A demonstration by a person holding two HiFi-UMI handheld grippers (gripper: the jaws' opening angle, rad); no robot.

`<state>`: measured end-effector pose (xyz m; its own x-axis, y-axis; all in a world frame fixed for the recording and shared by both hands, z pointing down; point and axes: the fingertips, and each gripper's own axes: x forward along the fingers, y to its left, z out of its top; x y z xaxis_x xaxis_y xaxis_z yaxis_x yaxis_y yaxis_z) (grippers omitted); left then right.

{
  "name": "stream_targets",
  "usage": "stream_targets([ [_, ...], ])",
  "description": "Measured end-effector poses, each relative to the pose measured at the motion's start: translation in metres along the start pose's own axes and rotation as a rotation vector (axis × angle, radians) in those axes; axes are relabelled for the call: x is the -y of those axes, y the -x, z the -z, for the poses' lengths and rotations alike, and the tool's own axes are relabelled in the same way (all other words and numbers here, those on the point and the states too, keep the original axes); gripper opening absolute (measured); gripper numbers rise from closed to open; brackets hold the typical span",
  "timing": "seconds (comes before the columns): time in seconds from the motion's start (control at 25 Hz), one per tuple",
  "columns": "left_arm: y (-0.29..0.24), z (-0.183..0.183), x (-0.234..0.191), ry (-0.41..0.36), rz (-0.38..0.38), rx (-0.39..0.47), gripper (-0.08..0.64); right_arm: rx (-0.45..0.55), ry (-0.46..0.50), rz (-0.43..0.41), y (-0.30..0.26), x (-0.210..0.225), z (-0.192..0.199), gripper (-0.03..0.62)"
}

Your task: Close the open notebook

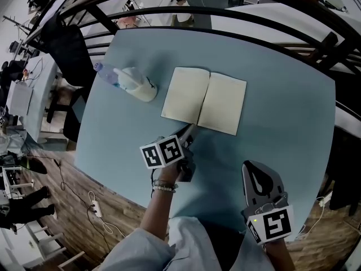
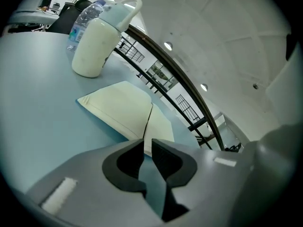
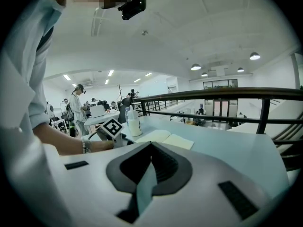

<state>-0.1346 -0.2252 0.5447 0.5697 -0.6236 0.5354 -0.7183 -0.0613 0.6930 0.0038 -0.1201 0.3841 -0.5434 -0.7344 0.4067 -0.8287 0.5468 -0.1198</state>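
Note:
The open notebook (image 1: 204, 100) lies flat on the pale blue table (image 1: 282, 112), cream pages up, spine running away from me. My left gripper (image 1: 189, 131) points at the notebook's near edge close to the spine. In the left gripper view its jaws (image 2: 147, 144) stand a narrow slit apart with nothing between them, and the notebook (image 2: 124, 107) starts just beyond the tips. My right gripper (image 1: 249, 166) rests at the table's near right, well clear of the notebook. Its jaws (image 3: 150, 145) meet at the tips and hold nothing. The notebook (image 3: 166, 139) shows small ahead of it.
A white bottle (image 1: 137, 84) lies left of the notebook with a clear water bottle (image 1: 105, 72) behind it. A dark railing (image 1: 237, 16) curves round the table's far side. The table's front edge runs just below my hands. People stand at desks in the far background.

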Motion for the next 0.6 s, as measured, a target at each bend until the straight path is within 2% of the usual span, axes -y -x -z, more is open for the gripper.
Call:
stream_targets([
  [0.12, 0.0, -0.001, -0.005, 0.07, 0.005, 0.011, 0.073, -0.004, -0.002, -0.001, -0.001, 0.001, 0.0, 0.002],
  [0.32, -0.001, -0.006, -0.016, 0.248, 0.04, 0.05, 0.13, -0.006, -0.005, -0.002, -0.005, 0.001, 0.001, 0.002],
  [0.6, -0.003, -0.008, -0.032, 0.312, 0.01, 0.064, 0.135, -0.014, -0.008, -0.004, -0.008, 0.002, 0.003, 0.002],
])
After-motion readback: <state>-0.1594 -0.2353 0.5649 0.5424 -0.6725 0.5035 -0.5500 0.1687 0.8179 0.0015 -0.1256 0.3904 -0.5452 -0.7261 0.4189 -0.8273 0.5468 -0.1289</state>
